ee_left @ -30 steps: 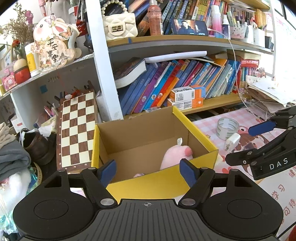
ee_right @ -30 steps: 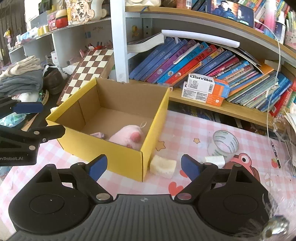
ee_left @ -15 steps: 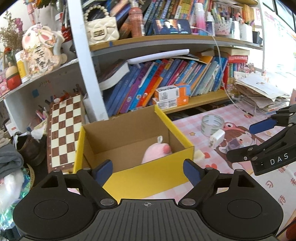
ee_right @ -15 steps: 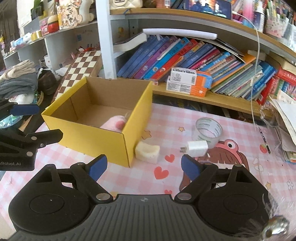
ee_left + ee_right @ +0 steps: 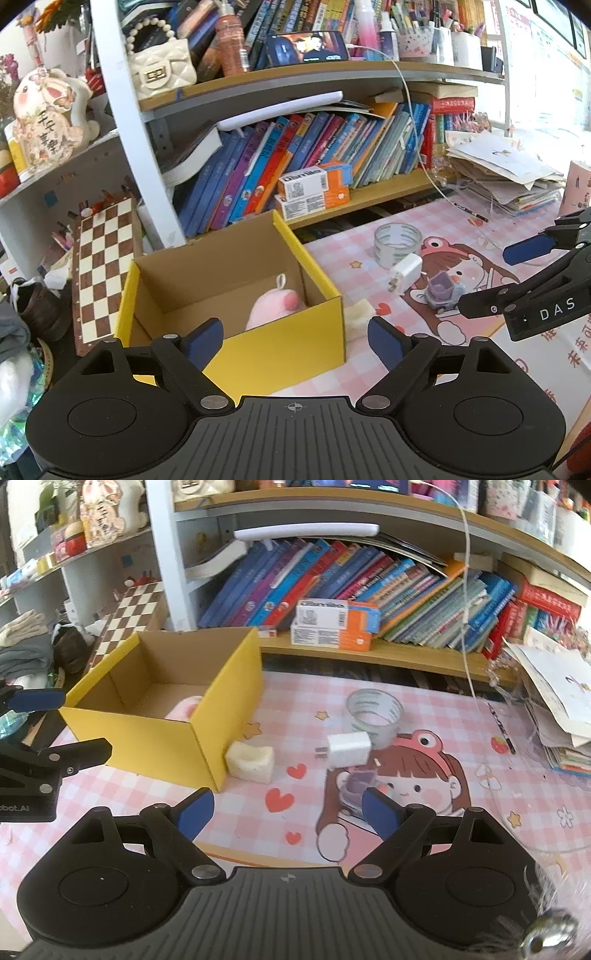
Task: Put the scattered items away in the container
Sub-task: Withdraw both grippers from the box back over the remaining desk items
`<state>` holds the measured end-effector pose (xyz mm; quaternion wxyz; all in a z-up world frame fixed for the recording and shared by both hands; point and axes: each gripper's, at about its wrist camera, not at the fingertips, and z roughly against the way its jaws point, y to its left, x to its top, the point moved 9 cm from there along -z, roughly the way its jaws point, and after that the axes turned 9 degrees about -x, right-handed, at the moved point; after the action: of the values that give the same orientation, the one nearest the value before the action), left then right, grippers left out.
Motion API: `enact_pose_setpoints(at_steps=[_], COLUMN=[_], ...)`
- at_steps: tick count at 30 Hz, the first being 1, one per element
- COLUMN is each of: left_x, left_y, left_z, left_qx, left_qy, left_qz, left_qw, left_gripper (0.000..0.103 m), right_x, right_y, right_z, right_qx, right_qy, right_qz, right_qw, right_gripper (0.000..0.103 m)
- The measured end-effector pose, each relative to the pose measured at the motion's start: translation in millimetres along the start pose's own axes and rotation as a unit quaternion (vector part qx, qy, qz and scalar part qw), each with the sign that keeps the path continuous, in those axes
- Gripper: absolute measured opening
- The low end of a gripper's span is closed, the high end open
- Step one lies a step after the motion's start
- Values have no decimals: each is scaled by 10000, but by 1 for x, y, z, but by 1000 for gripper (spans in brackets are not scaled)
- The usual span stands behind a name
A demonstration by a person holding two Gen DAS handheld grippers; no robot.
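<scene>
A yellow cardboard box point(image 5: 280, 350) point(image 5: 147, 734) stands open on the pink checked mat, with a pink plush toy point(image 5: 273, 310) point(image 5: 183, 707) inside. Beside its right wall lies a cream sponge block point(image 5: 251, 762) point(image 5: 356, 314). Further right are a white charger plug point(image 5: 347, 749) point(image 5: 404, 273), a clear tape roll point(image 5: 375, 714) point(image 5: 397, 243) and a small purple toy car point(image 5: 441, 293) point(image 5: 354, 790). My left gripper point(image 5: 295, 338) is open in front of the box. My right gripper point(image 5: 286, 812) is open, its right pad just in front of the purple car.
A bookshelf with slanted books point(image 5: 351, 579) and orange-white cartons point(image 5: 332, 624) lines the back. A chessboard point(image 5: 105, 266) leans left of the box. Loose papers point(image 5: 554, 690) pile up at the right. A white cable point(image 5: 467, 590) hangs down to the mat.
Both grippers have drawn back and swung right, away from the box. The charger, tape roll and purple car have come into fuller view. Both stay open.
</scene>
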<state>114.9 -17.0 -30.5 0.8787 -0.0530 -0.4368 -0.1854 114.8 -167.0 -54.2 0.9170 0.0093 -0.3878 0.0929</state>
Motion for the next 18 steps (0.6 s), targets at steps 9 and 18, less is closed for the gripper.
enact_pose_setpoints(at_steps=[9,18], left_x=[8,15], left_y=[-27,-57], left_z=[-12,-33], left_qx=[-155,-433], left_qy=[59,166], left_qz=[-179,-406], left_qw=[9997,9981], left_gripper=[94,95], right_x=[-8,-18], right_y=[-34,-66], right_z=[-2,-7], right_qx=[-188,-376], right_qy=[82,210], right_qz=[-212,-434], right_qw=[9996,9981], right_gripper=[87,87])
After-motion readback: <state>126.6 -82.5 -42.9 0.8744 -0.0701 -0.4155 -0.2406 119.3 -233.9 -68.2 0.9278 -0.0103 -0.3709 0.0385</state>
